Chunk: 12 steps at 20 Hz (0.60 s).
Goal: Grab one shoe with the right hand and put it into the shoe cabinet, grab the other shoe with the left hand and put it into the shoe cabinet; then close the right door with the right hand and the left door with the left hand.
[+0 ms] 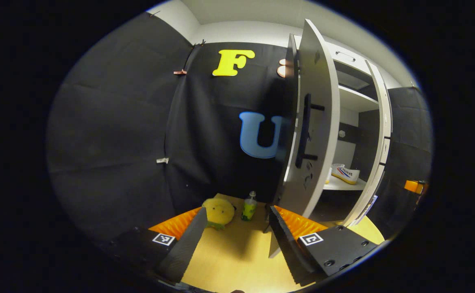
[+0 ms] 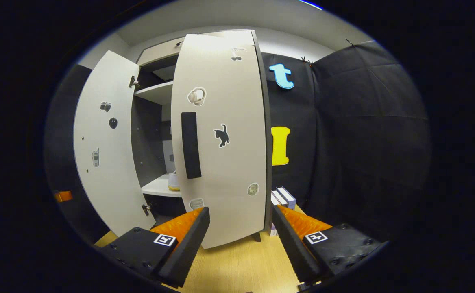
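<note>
Hovering spread and empty: left tongs, right tongs.
Facing open cabinet doors; shoe on shelf, right of frame.

left door hid most of the cabinet interior and part of one shoe | right door covered all but the end of a shoe on the shelf | door stickers too small to tell | boxes partly behind door edge
</note>
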{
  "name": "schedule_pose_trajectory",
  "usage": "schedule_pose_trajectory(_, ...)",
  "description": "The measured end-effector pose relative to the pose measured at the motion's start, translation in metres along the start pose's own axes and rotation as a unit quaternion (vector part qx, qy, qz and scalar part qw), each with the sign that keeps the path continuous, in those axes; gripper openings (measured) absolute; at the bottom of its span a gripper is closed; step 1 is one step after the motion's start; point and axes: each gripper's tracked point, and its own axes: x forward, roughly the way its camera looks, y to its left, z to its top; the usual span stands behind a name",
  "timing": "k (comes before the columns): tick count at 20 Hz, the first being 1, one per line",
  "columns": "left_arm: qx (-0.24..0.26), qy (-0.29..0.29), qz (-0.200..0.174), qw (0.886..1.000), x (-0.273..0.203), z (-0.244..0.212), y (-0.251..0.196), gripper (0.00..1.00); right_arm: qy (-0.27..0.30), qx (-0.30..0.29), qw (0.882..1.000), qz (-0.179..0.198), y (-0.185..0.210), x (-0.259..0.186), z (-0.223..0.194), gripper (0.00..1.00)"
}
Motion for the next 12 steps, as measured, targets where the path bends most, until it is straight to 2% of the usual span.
schedule_pose_trajectory(2, 0.008, -0.008, -0.002, 1.000, 0.015, 0.022, 0.002, 0.95, 0.009, 0.008, 1.000, -0.004, 0.003, -0.010, -0.013, 0.98)
schedule_pose_trajectory(6, -0.009, -0.028, -0.026, 0.999, 0.048, 0.064, -0.002, 0.95, 0.033, 0.022, 0.999, 0.002, 0.017, -0.025, -0.036, 0.98)
schedule_pose_trajectory(9, 0.005, -0.042, -0.023, 0.999, 0.070, 0.086, -0.001, 0.95, 0.040, 0.014, 0.999, 0.009, 0.029, -0.035, -0.046, 0.98)
schedule_pose_trajectory(12, 0.000, -0.050, -0.056, 0.997, 0.083, 0.103, -0.025, 0.95, 0.046, 0.013, 0.999, 0.017, 0.038, -0.042, -0.052, 0.98)
